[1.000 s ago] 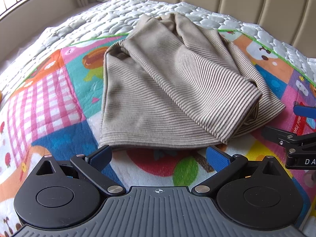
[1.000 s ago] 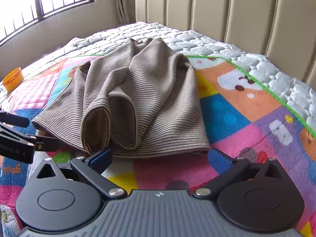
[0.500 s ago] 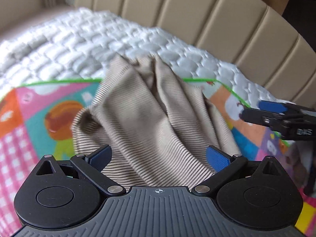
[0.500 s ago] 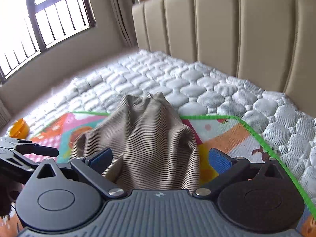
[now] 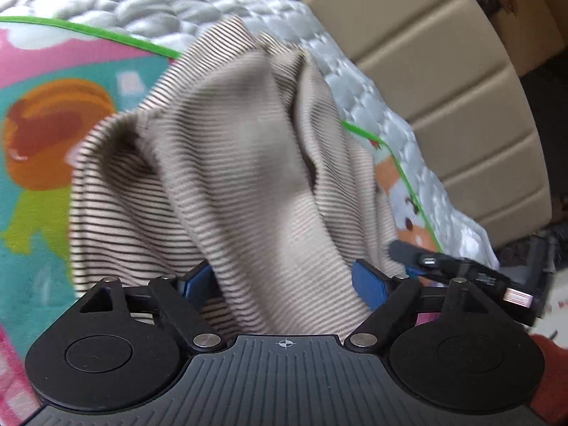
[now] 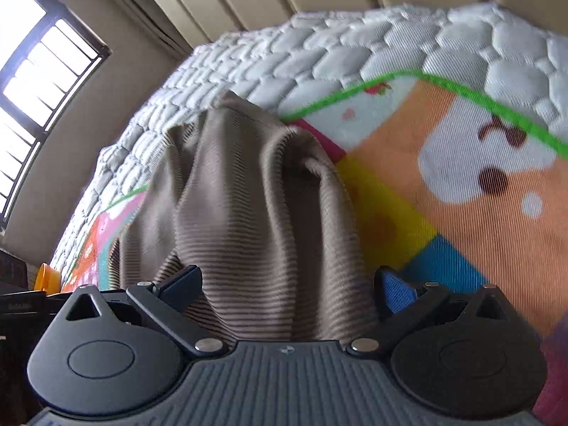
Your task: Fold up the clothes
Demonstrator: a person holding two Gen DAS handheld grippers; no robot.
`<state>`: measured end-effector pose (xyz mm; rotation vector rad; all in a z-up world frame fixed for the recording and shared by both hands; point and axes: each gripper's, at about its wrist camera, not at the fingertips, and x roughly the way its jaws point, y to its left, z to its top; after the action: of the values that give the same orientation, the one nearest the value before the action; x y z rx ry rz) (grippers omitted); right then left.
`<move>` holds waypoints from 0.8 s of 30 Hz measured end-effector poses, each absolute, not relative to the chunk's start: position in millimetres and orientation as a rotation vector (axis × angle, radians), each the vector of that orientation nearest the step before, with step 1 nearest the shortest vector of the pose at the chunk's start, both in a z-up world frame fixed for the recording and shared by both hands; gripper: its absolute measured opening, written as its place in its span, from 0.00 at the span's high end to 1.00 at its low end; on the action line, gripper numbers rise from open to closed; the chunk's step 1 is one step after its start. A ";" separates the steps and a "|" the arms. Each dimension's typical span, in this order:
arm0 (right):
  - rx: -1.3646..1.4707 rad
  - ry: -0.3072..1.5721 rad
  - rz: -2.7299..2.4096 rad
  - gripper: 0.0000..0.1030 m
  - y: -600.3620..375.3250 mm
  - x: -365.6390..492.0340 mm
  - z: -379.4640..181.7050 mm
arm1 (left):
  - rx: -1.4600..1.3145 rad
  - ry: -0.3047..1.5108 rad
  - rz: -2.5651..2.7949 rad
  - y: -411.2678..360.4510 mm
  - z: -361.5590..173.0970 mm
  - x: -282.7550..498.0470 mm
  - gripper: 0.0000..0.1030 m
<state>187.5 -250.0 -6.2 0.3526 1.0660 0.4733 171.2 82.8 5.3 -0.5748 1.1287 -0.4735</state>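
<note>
A beige striped knit garment [image 5: 248, 163] lies bunched on a colourful play mat [image 5: 42, 135] on the bed. My left gripper [image 5: 284, 280] is over its near end, jaws wide apart, with cloth running between the blue pads and under the gripper body. My right gripper [image 6: 287, 284] is likewise open over the garment [image 6: 248, 213], cloth between its pads. The right gripper also shows at the right of the left wrist view [image 5: 475, 277]. Whether either gripper presses on the cloth is hidden.
White quilted mattress [image 6: 355, 49] surrounds the mat [image 6: 461, 177]. A beige padded headboard [image 5: 443, 81] stands behind. A barred window [image 6: 32, 81] and an orange cup [image 6: 46, 277] are at left. The bed edge drops off at right [image 5: 490, 252].
Both grippers have moved forward over the garment and tilted; the hem that lay in front of them now passes between and under the open jaws. The garment looks more bunched.
</note>
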 end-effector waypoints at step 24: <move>0.046 1.029 0.456 0.00 -213.2 170.9 -6.2 | -1.185 0.639 0.195 302.7 57.7 185.5 0.48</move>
<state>170.9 -213.2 -6.2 0.0462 1.0292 0.4555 185.5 302.7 57.7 -1.1852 0.6390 0.1952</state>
